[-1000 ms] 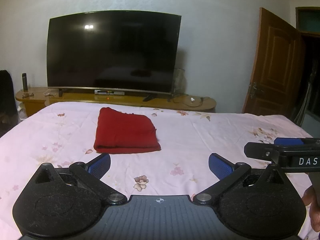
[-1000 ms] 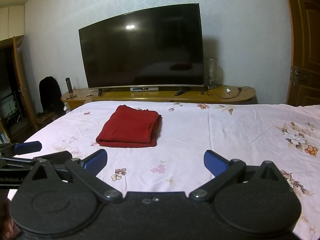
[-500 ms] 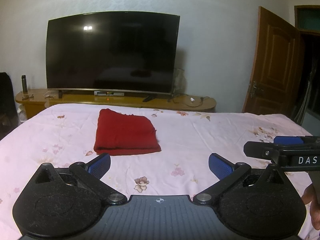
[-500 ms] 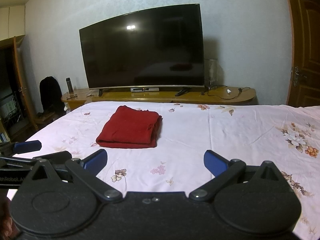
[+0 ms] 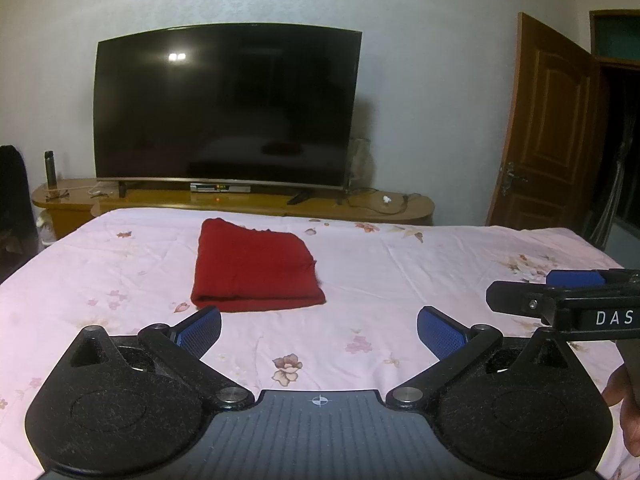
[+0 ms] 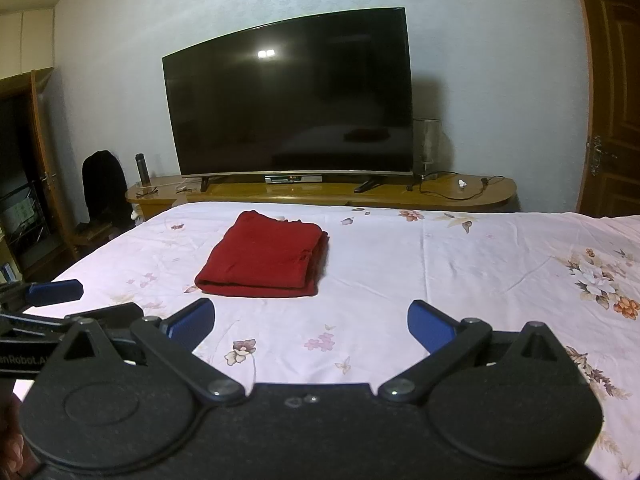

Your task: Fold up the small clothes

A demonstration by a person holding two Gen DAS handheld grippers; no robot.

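Lying folded on bed (image 5: 400, 272): red garment (image 5: 256, 268)

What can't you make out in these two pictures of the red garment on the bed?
- Red garment: folded, so its type and inner layers are hidden in both views.
- Bed: near part covered by the right hand-held gripper.
- Left hand-held gripper: blocks the near sheet in the left wrist view.
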